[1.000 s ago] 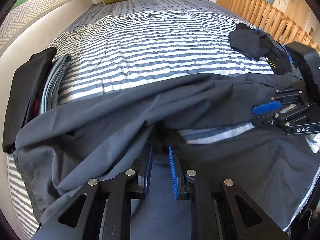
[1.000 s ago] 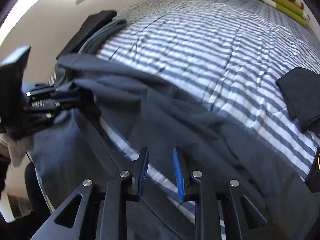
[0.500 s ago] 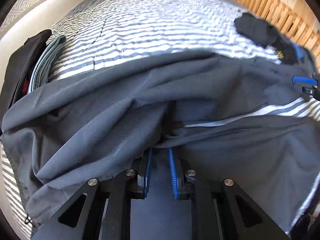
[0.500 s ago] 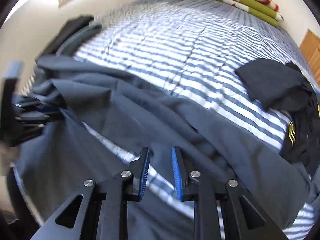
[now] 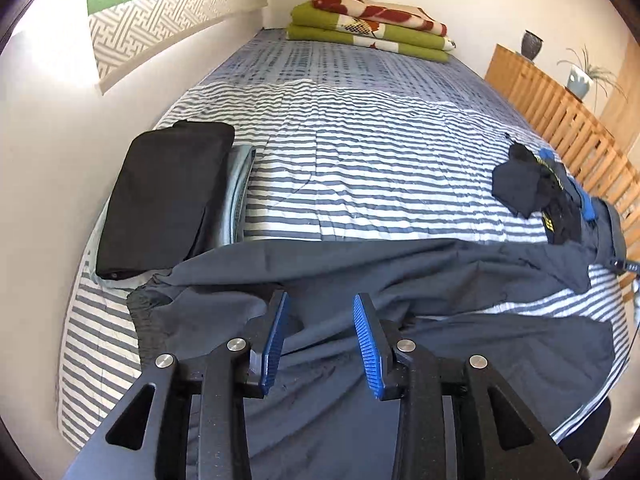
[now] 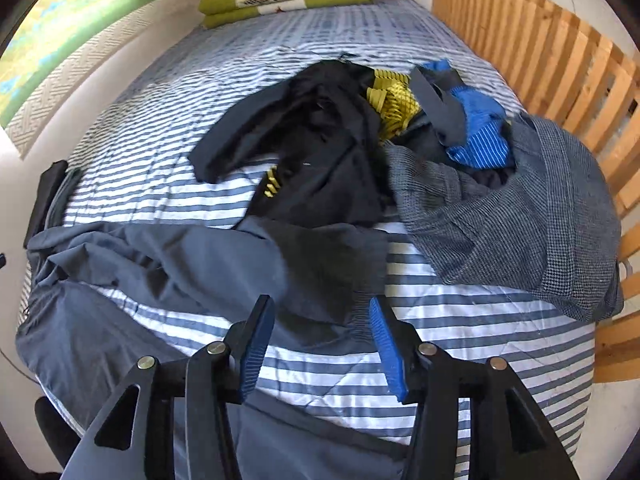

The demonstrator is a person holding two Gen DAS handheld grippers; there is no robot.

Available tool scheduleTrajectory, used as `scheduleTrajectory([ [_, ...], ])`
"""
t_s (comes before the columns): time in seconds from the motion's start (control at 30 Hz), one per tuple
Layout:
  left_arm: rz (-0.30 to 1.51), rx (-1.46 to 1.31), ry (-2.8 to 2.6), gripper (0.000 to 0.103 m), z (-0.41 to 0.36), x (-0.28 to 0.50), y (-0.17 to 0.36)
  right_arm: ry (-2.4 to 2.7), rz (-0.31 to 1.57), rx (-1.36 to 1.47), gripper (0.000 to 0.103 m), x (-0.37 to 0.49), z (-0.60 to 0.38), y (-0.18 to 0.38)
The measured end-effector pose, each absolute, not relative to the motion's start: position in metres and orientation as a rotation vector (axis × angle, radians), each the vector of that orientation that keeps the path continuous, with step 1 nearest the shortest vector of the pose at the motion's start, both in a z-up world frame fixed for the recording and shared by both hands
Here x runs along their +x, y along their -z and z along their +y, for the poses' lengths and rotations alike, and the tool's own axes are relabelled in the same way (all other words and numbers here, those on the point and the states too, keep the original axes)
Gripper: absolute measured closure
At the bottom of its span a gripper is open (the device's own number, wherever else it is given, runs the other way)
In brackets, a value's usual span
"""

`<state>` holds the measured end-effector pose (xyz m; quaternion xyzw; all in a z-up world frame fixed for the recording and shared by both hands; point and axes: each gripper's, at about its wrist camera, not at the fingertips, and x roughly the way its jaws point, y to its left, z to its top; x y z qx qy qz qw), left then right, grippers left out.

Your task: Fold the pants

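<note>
Your one pair of slate-grey pants [image 5: 400, 272] lies rumpled along the striped bed's [image 5: 360, 168] near edge. Your left gripper [image 5: 320, 340] and right gripper [image 6: 316, 344] have just been opening, both empty.

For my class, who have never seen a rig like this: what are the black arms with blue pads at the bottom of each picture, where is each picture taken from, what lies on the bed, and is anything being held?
Each picture comes from a camera fixed on a hand-held claw, looking along its two fingers. A person holds one per hand; there is no robot. The left claw and the right claw have just been opening; both now stand open over the dark grey pants, gripping nothing. The pants lie spread and creased across the striped bedcover. Also there: a folded black garment on the left, a pile of loose clothes on the right, and folded green blankets at the far end.
</note>
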<state>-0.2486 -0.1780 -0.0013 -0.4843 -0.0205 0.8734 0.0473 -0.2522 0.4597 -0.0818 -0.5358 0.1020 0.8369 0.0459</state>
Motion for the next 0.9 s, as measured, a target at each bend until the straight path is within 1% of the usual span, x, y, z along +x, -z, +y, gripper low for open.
scheduleTrajectory([
  [0.07,-0.085,-1.509,-2.664,0.066,-0.182,-0.257,0.008,-2.521,0.367,-1.662,0.055,-0.264,0.473,0.102],
  [0.1,-0.067,-1.526,-2.659,0.066,-0.180,-0.261,0.013,-2.502,0.366,-1.674,0.055,-0.269,0.477,0.112],
  [0.13,-0.044,-1.541,-2.662,0.066,-0.178,-0.263,0.017,-2.479,0.351,-1.692,0.055,-0.277,0.480,0.122],
  [0.27,-0.056,-1.589,-2.636,0.066,-0.175,-0.271,0.036,-2.333,0.265,-1.725,0.055,-0.303,0.489,0.162],
  [0.3,-0.043,-1.597,-2.632,0.066,-0.174,-0.273,0.039,-2.293,0.272,-1.731,0.054,-0.306,0.493,0.170],
  [0.37,-0.014,-1.611,-2.625,0.066,-0.171,-0.278,0.047,-2.256,0.355,-1.739,0.048,-0.305,0.503,0.182],
  [0.4,-0.011,-1.616,-2.620,0.066,-0.168,-0.280,0.051,-2.266,0.377,-1.712,0.047,-0.302,0.503,0.181],
  [0.43,-0.014,-1.617,-2.611,0.066,-0.164,-0.283,0.056,-2.273,0.376,-1.715,0.049,-0.300,0.501,0.180],
  [0.47,-0.011,-1.619,-2.605,0.066,-0.161,-0.286,0.059,-2.294,0.388,-1.725,0.057,-0.298,0.499,0.179],
  [0.5,0.004,-1.618,-2.601,0.066,-0.156,-0.288,0.062,-2.317,0.405,-1.738,0.079,-0.295,0.496,0.176],
  [0.57,0.062,-1.606,-2.600,0.066,-0.143,-0.293,0.066,-2.357,0.436,-1.730,0.080,-0.286,0.492,0.165],
  [0.63,0.094,-1.595,-2.587,0.066,-0.133,-0.295,0.069,-2.429,0.505,-1.666,0.080,-0.271,0.491,0.141],
  [0.8,0.147,-1.572,-2.569,0.066,-0.112,-0.309,0.077,-2.552,0.840,-1.447,0.080,-0.220,0.515,0.058],
  [0.9,0.152,-1.577,-2.549,0.066,-0.102,-0.321,0.085,-2.584,0.938,-1.283,0.080,-0.201,0.526,0.008],
])
